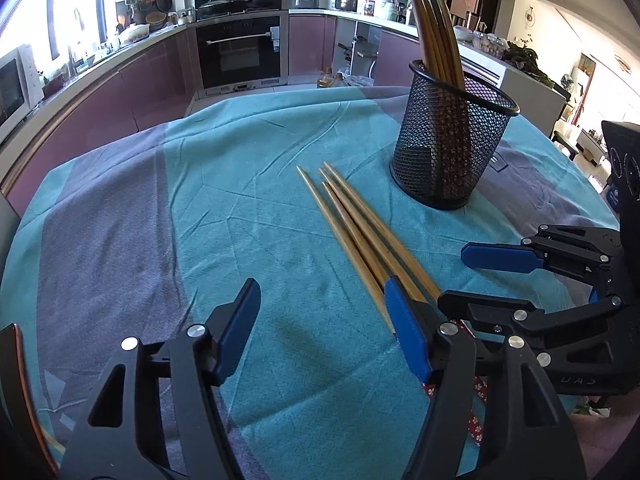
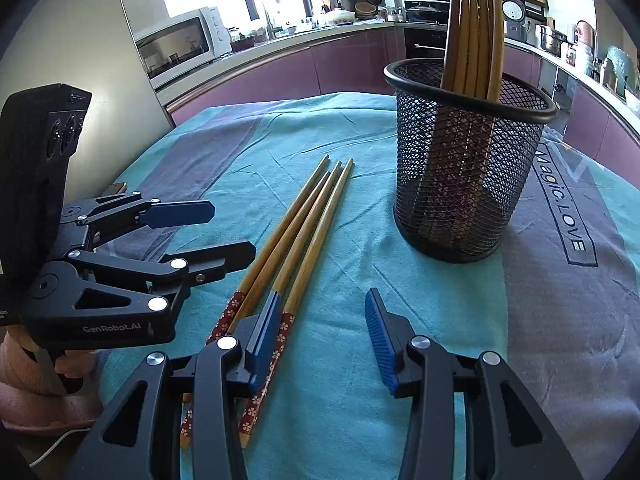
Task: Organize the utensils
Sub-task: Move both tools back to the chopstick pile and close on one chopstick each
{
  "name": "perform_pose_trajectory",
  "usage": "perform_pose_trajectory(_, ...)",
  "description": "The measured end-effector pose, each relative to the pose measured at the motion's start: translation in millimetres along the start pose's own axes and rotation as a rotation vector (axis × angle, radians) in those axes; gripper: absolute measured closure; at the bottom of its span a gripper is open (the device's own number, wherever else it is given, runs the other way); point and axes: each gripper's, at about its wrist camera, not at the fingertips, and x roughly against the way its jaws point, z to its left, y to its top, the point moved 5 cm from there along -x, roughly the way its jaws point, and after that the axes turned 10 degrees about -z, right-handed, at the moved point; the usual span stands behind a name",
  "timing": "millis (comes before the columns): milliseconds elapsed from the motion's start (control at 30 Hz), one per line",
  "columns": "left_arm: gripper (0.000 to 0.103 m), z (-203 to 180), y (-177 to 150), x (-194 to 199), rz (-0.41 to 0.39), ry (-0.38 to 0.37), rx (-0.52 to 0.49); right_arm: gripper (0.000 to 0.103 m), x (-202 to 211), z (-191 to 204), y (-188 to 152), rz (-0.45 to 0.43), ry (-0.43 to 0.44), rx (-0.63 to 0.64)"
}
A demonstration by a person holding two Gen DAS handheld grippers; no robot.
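On the teal cloth (image 2: 360, 360), your right view alone shows the chopsticks' (image 2: 296, 240) red floral ends; left gripper (image 1: 320, 320) and right gripper (image 2: 322, 344) both gape, empty.

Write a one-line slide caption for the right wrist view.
Open right hand-held gripper hovers over four loose chopsticks on the cloth, beside a mesh holder already holding others.
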Motion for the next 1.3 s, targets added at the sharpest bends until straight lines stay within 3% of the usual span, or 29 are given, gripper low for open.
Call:
perform_pose_trajectory(367,0.042,-3.1,-1.1,-11.6,0.031,-0.011,0.010,0.062,-1.0,0.0,0.1,0.001,-0.001,0.001)
perform_pose_trajectory(733,0.062,-5.2,-1.1,-11.6,0.045,-0.041,0.002,0.064,-2.0,1.8,0.5,0.006,-0.009,0.015)
perform_pose_trajectory(933,0.064,-1.9,-0.3,-13.7,0.060,-0.046,0.011,0.070,-8.0,3.7,4.7,0.013,-0.033,0.041)
perform_pose_trajectory(1167,0.065,-2.4,5.4,-22.3,0.074,-0.038,0.014,0.071,-18.5,6.6,13.1,0.014,-0.041,0.060)
perform_pose_trajectory(1300,0.072,-0.7,11.0,-29.3,0.082,-0.034,0.027,0.071,-25.8,5.5,18.7,0.014,-0.048,0.067)
